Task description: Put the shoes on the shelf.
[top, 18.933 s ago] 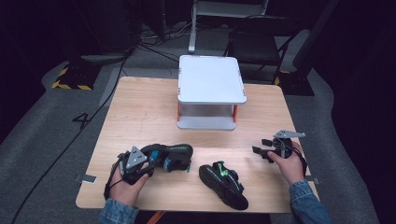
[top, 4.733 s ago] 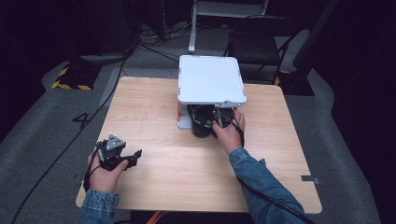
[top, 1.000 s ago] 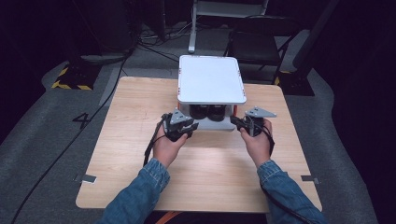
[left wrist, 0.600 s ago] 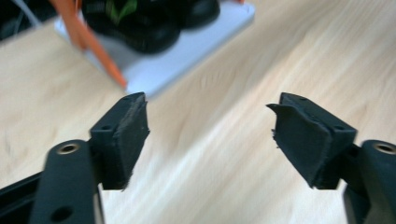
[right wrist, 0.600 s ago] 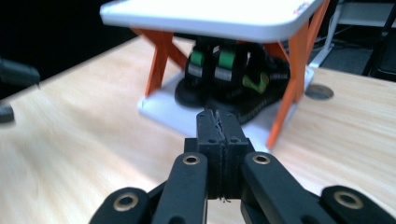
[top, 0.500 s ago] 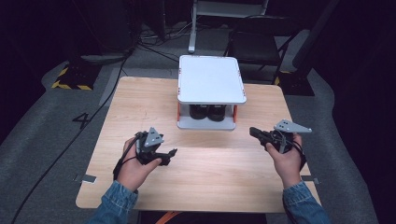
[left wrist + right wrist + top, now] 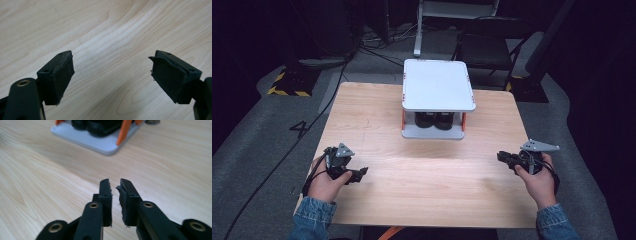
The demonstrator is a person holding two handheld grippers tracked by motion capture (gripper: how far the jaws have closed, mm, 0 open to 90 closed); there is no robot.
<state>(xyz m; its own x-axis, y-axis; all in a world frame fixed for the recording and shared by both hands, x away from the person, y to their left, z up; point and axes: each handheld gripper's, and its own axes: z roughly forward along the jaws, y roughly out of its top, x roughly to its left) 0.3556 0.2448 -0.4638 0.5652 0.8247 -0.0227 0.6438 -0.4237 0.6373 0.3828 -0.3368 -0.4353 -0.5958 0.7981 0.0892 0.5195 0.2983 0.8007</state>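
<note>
The pair of black shoes (image 7: 434, 120) was seen tucked on the lower shelf of the white rack (image 7: 438, 85), well apart from both tongs, the left gripper (image 7: 354, 174) just opened wide and empty, the right gripper (image 7: 503, 157) barely parted, empty, near the table (image 7: 377, 110) edges.

A light wooden table with visible grain (image 7: 377, 115) stands on grey carpeted floor (image 7: 257, 150). Toward its far edge rests a small white two-tier shelf on orange posts (image 7: 438, 85), its lower tray (image 7: 82, 138) lying flat on the wood. On that lower tray sit two black shoes (image 7: 435, 120) side by side, under the top board.
</note>
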